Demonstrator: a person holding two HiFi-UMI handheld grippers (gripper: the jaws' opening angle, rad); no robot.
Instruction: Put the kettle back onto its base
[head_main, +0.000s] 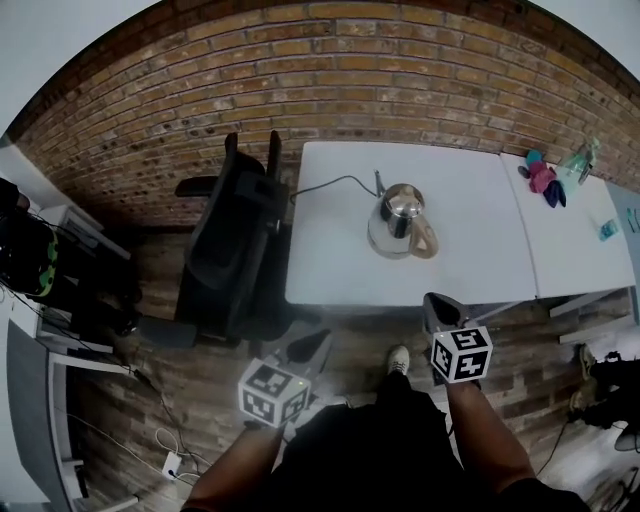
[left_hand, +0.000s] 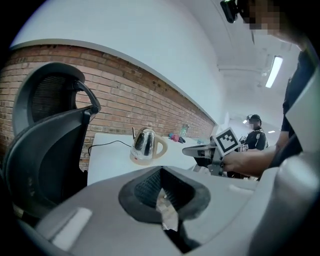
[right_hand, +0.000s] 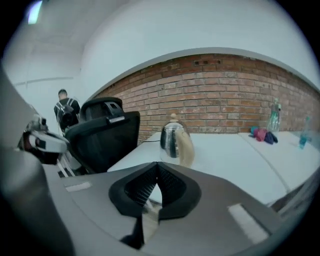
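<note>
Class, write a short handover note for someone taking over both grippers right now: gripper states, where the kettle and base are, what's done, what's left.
Left gripper: shut, empty, held short of the table.
Right gripper: shut, empty, also short of the table.
Kettle: upright on the table, apparently on its base, cord trailing towards the chair side.
Done: kettle seems seated.
Left: probably only checking the seating.
</note>
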